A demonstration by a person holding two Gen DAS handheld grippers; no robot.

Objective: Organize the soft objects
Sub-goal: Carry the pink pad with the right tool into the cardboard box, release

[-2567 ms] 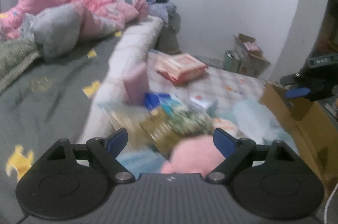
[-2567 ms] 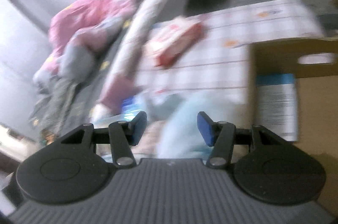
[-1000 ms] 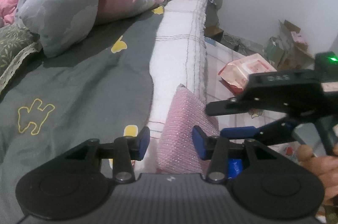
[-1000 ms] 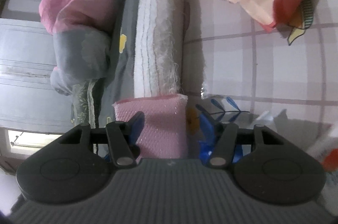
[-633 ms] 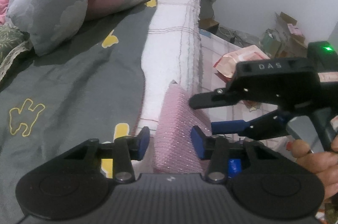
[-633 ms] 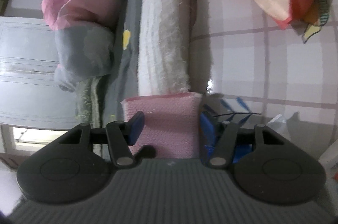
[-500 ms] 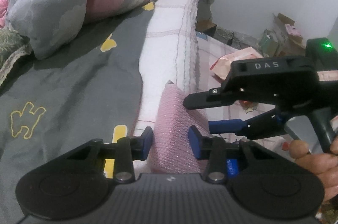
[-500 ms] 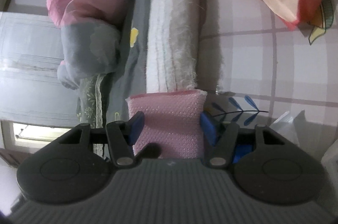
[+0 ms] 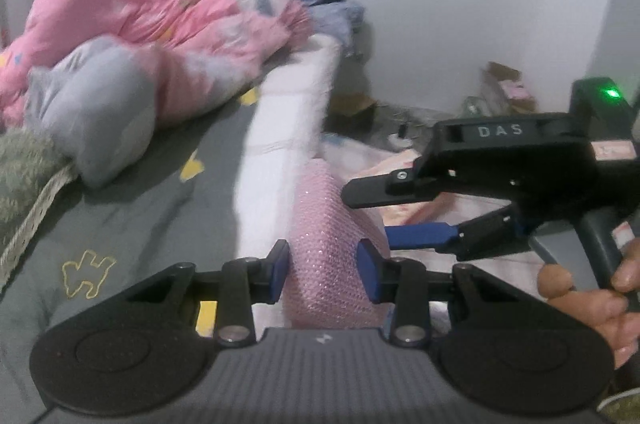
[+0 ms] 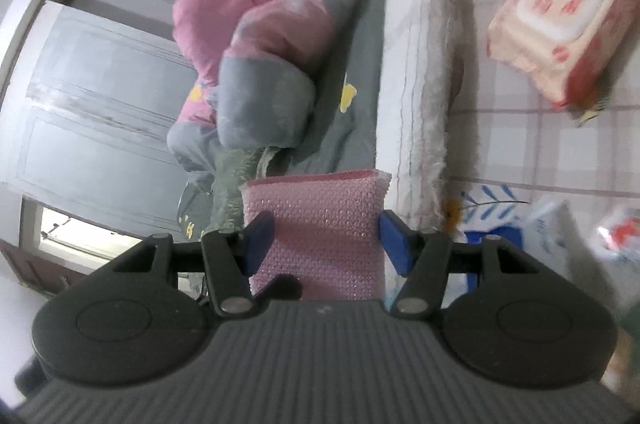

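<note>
A pink, bubble-textured soft pad [image 9: 332, 224] hangs lifted beside the white mattress edge [image 9: 280, 135]. My left gripper [image 9: 322, 264] is shut on its near end, both blue pads pressed into its narrow sides. My right gripper [image 9: 368, 214] comes in from the right, held by a hand [image 9: 580, 288], and clamps the same pad. In the right wrist view the right gripper [image 10: 326, 236] spans the full width of the pink pad [image 10: 316, 207], pads against both edges. The lower part of the pad is hidden behind the gripper bodies.
The bed has a grey sheet [image 9: 132, 207], a grey pillow [image 9: 92, 119] and a pink duvet [image 9: 160, 15]. A wipes pack [image 10: 560, 19] lies on a checked cloth [image 10: 520, 151] beside the bed. Small cartons [image 10: 552, 236] sit nearby. Cardboard boxes [image 9: 504, 87] stand by the wall.
The left jaws drew in onto the pink pad. Both grippers then rose with it, and the views lifted to show the headboard and more of the wipes pack.
</note>
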